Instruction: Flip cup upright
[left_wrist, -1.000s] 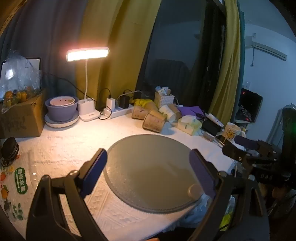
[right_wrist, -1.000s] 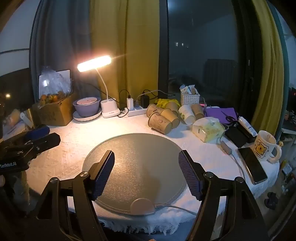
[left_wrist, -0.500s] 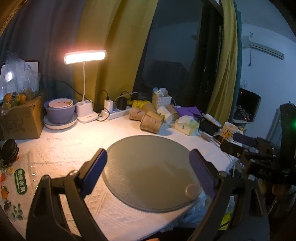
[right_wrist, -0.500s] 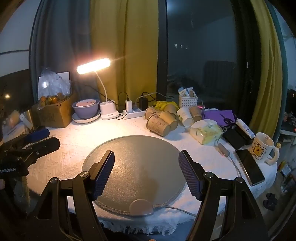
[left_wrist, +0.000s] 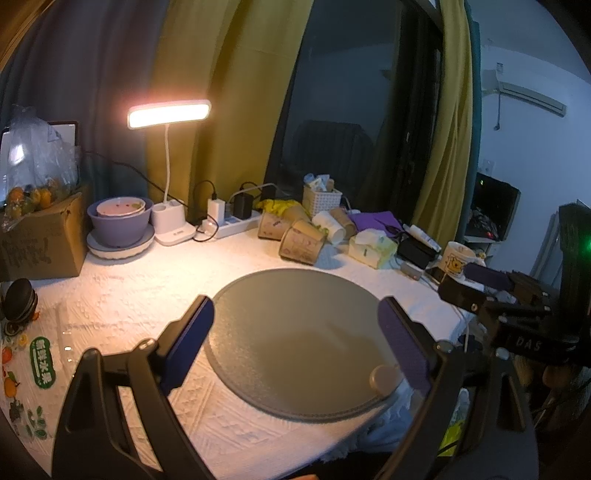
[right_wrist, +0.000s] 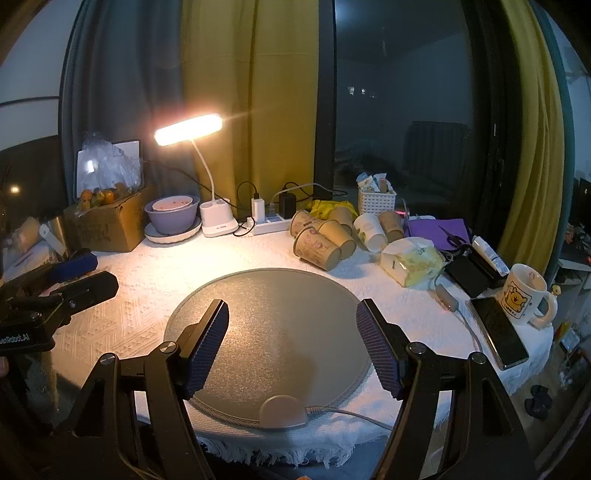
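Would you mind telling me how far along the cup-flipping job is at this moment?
Nothing looks done yet: the brown paper cups lie on their sides behind the round grey mat. Nothing is in hand either; the left gripper and right gripper are both open and empty above the mat. Reaching a cup, gripping it and standing it upright all remain.

left claw (left_wrist: 295, 341) drew back slightly | right claw (right_wrist: 292, 345) drew back, rose slightly
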